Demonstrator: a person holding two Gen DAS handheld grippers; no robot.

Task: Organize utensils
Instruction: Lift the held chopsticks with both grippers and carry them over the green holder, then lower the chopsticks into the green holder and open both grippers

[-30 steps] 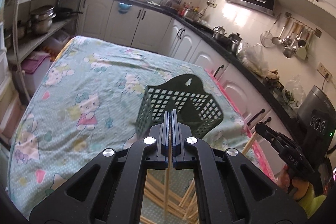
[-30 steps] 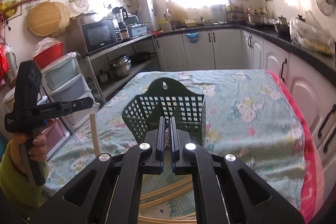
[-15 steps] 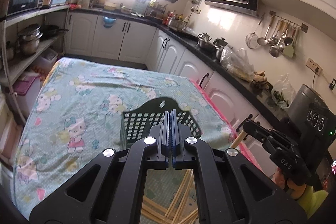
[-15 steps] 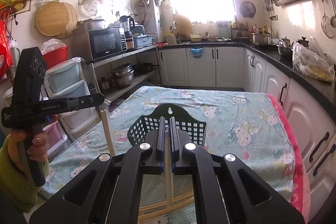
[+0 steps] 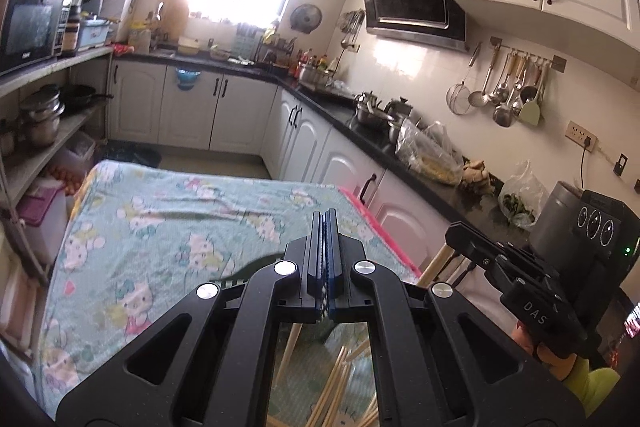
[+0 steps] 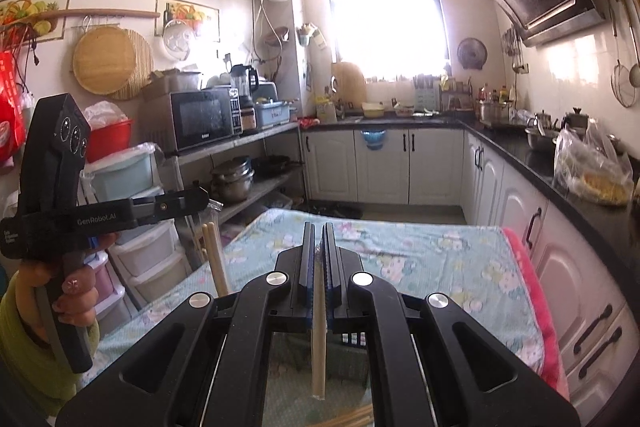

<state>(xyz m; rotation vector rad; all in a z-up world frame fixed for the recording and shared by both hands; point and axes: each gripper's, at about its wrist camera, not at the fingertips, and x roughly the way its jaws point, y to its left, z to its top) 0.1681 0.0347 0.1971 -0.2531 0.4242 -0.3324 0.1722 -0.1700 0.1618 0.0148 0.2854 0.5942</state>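
Pale wooden chopstick [image 6: 319, 339] pinched in right tongs [image 6: 319, 247], hanging below them; left tongs [image 5: 325, 239] pressed together on another wooden chopstick [image 6: 218, 267]; loose chopsticks [image 5: 340, 383] underneath.

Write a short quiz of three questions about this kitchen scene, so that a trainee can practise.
1. True or false: the right gripper is shut on a wooden chopstick.
2. The cloth on the table is: A plain white; B pale green with cartoon figures; C black.
3. In the right wrist view, what does the left gripper hold?

Key: 1 true. 2 B. 3 light wooden chopsticks, hanging below its jaws.
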